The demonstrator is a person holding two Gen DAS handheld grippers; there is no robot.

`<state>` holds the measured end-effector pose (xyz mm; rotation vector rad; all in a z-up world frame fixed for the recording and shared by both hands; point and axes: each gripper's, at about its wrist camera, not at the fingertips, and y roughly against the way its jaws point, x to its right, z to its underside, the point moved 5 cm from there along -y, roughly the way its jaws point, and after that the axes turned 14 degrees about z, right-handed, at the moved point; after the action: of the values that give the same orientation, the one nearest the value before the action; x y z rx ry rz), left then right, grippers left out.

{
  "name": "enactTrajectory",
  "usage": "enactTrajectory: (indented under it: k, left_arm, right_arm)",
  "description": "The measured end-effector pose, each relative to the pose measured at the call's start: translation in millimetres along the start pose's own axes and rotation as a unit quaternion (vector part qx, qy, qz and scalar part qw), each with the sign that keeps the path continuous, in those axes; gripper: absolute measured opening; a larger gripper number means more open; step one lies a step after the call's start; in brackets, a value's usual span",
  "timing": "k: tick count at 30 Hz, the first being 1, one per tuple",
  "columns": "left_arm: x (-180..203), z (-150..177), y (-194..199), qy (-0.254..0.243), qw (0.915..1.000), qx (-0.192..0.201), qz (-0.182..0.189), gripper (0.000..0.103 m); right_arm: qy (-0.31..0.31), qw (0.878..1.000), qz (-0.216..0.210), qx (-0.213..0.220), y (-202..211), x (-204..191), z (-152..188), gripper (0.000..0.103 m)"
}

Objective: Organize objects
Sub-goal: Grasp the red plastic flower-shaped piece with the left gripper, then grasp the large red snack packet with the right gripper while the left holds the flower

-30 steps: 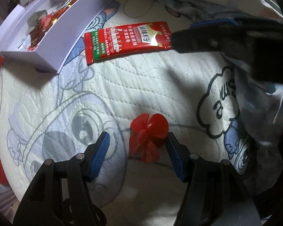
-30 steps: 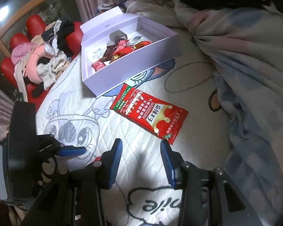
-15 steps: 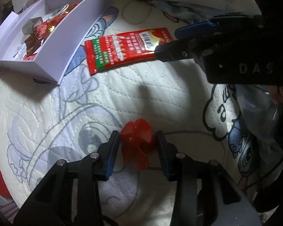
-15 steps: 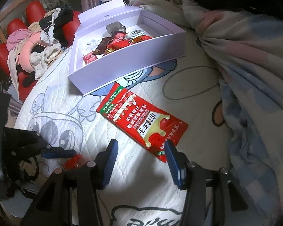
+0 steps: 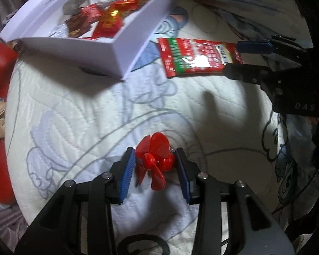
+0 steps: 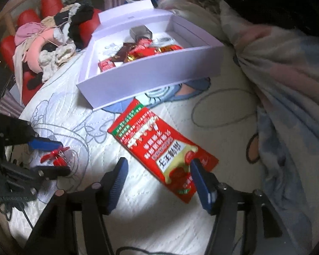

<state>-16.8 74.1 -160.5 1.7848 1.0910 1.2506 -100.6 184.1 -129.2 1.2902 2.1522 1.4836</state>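
Left hand-held gripper (image 5: 155, 171) points down at the bed (image 5: 74, 116), its blue pads narrowed onto a small red fan (image 5: 154, 159); both pads touch the fan's sides, so it is gripped, low against the quilt. From the right wrist view the same fan (image 6: 56, 158) shows between the left gripper's two fingers at the left edge.

Right hand-held gripper (image 6: 157, 182) hangs over the near end of a red packet (image 6: 159, 146), and its jaws are opening. The packet's corner lies between the fingers, with the right pad (image 6: 200, 184) just at its edge; the left pad stands clear of it, over bare quilt. The packet lies flat on the bed, its far end just beside the box (image 6: 151, 80).

The box, white and open with its lid folded back, sits on the quilt with several red and gold wrappers (image 6: 146, 51) and a small grey item inside. A rumpled blanket (image 6: 287, 85) lies to the right, and a pile of clothes (image 6: 49, 48) beyond the bed's left edge.
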Motion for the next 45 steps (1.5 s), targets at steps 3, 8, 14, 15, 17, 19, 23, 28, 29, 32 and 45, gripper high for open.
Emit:
enactTrajectory:
  k: [3, 8, 14, 15, 17, 19, 23, 28, 29, 32, 45]
  left_arm:
    - [-7, 0, 4, 0.005, 1.0, 0.001, -0.001, 0.037]
    - [-15, -1, 9, 0.028, 0.9996, 0.003, 0.007, 0.037]
    - [-23, -3, 13, 0.036, 0.9993, 0.005, 0.001, 0.036]
    - [-24, -3, 14, 0.037, 0.9993, 0.006, -0.001, 0.036]
    - [-27, -3, 16, 0.038, 0.9992, 0.007, -0.004, 0.036]
    - [-29, -4, 18, 0.041, 0.9991, 0.008, -0.004, 0.036]
    - [-32, -5, 19, 0.044, 0.999, 0.008, -0.006, 0.036]
    - [-33, -4, 20, 0.049, 0.9988, 0.007, -0.006, 0.036]
    - [-33, -4, 20, 0.048, 0.9988, 0.007, -0.007, 0.036]
    - [-33, -3, 22, 0.046, 0.9989, 0.006, -0.008, 0.036]
    - [-43, 2, 34, 0.056, 0.9984, 0.01, -0.006, 0.032]
  right_arm:
    - [0.027, 1.0, 0.012, 0.005, -5, -2, -5, 0.065]
    - [0.07, 0.997, -0.003, -0.012, -19, -6, -9, 0.065]
    - [0.125, 0.992, -0.019, -0.009, -30, -13, -14, 0.071]
    - [0.13, 0.991, -0.02, -0.009, -31, -14, -15, 0.073]
    - [0.144, 0.989, -0.017, -0.014, -37, -17, -16, 0.074]
    - [0.158, 0.987, -0.009, -0.012, -40, -21, -16, 0.074]
    - [0.17, 0.985, 0.005, -0.007, -40, -26, -15, 0.073]
    - [0.153, 0.988, -0.007, -0.027, -37, -28, -14, 0.055]
    - [0.149, 0.989, -0.006, -0.026, -35, -27, -14, 0.053]
    - [0.13, 0.991, 0.002, -0.026, -34, -25, -13, 0.049]
    - [0.081, 0.995, -0.006, -0.049, -14, -30, 0, 0.047]
